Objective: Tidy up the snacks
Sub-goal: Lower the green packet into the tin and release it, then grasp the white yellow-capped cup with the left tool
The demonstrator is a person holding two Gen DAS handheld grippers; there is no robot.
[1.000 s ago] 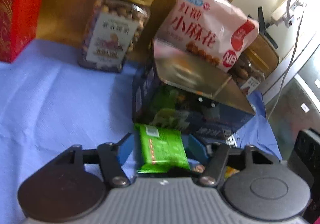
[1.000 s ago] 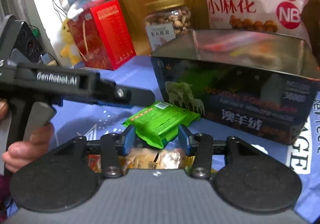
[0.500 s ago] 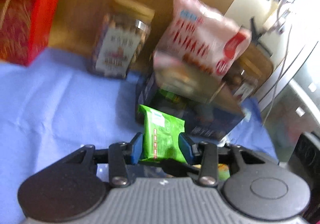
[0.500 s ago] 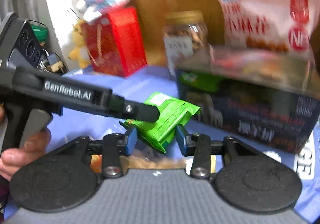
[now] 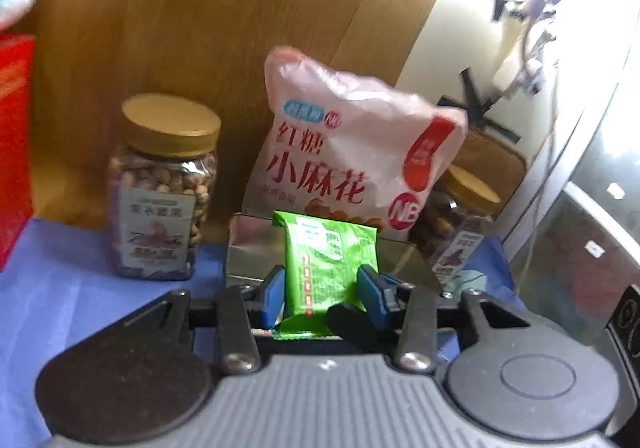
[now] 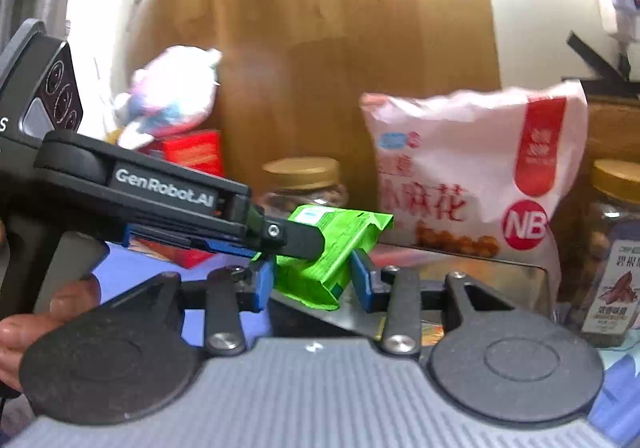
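My left gripper (image 5: 321, 288) is shut on a green snack packet (image 5: 326, 268) and holds it raised in front of the open dark box (image 5: 256, 248). In the right wrist view the left gripper comes in from the left, and the green packet (image 6: 332, 248) also sits between my right gripper's (image 6: 314, 282) blue pads (image 6: 362, 276). The right jaws stand close to the packet; I cannot tell whether they press it. The box's shiny rim (image 6: 460, 268) lies just behind the packet.
A pink snack bag (image 5: 348, 152) leans on the wooden board behind the box. A gold-lidded nut jar (image 5: 164, 188) stands at left, another jar (image 5: 460, 220) at right. A red box (image 5: 14, 144) is far left. Blue cloth (image 5: 60, 288) covers the table.
The left gripper closed on the green packet and lifted it off the cloth up to the level of the box's rim. Both views rose, and the right gripper followed around the packet.
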